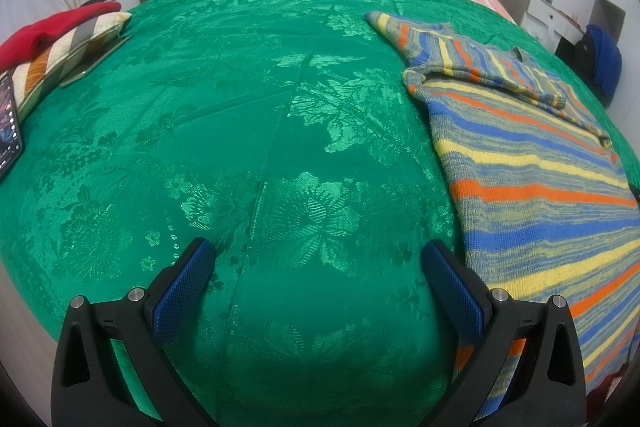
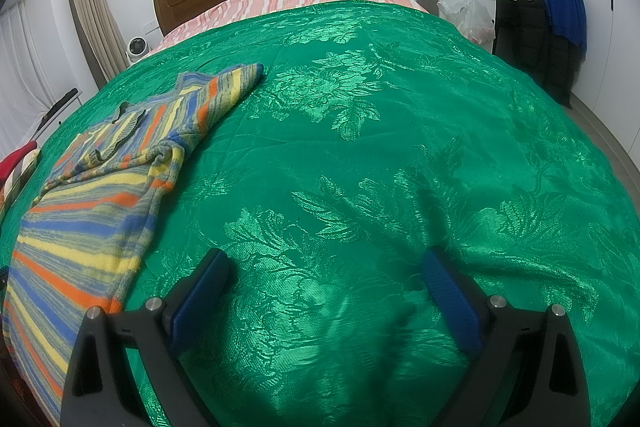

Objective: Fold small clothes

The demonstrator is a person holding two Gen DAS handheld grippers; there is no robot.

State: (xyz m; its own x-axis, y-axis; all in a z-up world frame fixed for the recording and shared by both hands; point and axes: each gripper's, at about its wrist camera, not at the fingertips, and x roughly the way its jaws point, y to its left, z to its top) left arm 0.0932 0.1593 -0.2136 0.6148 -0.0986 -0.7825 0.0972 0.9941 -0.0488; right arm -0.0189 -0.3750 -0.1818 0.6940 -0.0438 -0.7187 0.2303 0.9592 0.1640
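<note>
Lying between both spread, empty tongs, left gripper (image 1: 318, 259) and right gripper (image 2: 325, 267), the striped knitted sweater (image 1: 532, 163) with one sleeve folded across could slide on the glossy green brocade bedspread (image 1: 240, 127) if pinched shallowly.

Even indoor light fills both fisheye views, raising bright sheen on the woven flowers of the green bedspread (image 1: 280, 107). A soft shadow pools on the cloth at the lower centre of each frame. Straight lines bow hard toward the dark, vignetted corners. The right wrist view shows slight motion blur near its gripper (image 2: 326, 267).
</note>
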